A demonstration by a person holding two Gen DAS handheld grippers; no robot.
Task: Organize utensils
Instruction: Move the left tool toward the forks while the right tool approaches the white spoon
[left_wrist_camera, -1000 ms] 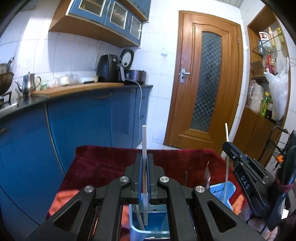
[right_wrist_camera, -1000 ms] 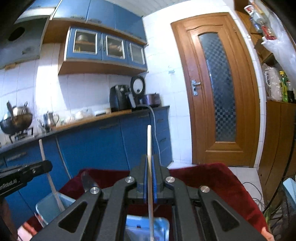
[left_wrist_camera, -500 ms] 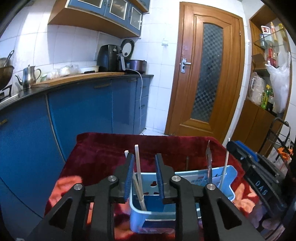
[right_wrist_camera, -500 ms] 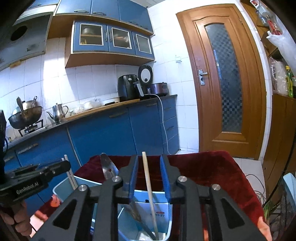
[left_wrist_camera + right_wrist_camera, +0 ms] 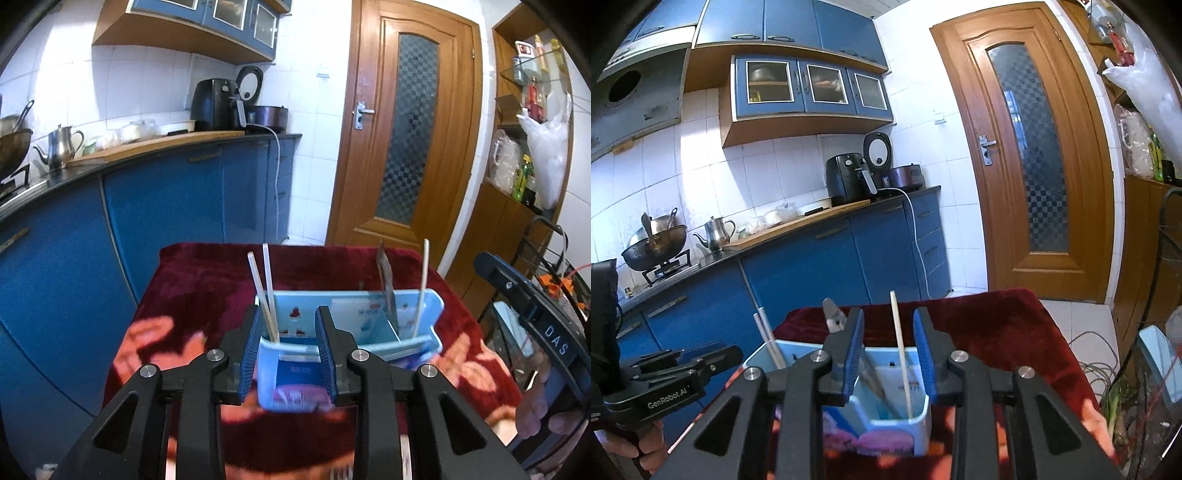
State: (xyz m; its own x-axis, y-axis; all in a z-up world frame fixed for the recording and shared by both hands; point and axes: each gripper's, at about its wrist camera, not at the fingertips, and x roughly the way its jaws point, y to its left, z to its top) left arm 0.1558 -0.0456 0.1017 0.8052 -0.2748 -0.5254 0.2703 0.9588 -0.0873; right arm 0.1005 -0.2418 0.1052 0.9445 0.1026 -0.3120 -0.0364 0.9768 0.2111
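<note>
I have the tabletop (image 5: 207, 280), draped in its dark red cloth, in front of both cameras, with the light blue utensil caddy (image 5: 424, 314) standing on it near my edge. Compared with a second ago the big change is that both sets of tongs have let go: each was pinched on a stick held upright above the caddy, and now each stick stands inside it on its own.

My left tongs (image 5: 288, 350) now stand wide apart, empty, straddling the left compartment from the near side. The two pale chopsticks (image 5: 267, 295) lean together in that compartment, just inside the left pad, and I cannot tell whether they touch it.

My right tongs (image 5: 888, 358) are likewise spread wide and hold nothing. Between their pads the single chopstick (image 5: 901, 354) that I was carrying half a second ago leans in the right compartment, apart from both pads. Beside it a metal utensil (image 5: 833, 317) stands in the same section, partly hidden behind the left pad, so I cannot name it with certainty.

I judge this round of placing as done: both sticks are delivered and released. What I need next is to back both tongs straight out without brushing the leaning sticks, since the light caddy could tip.
</note>
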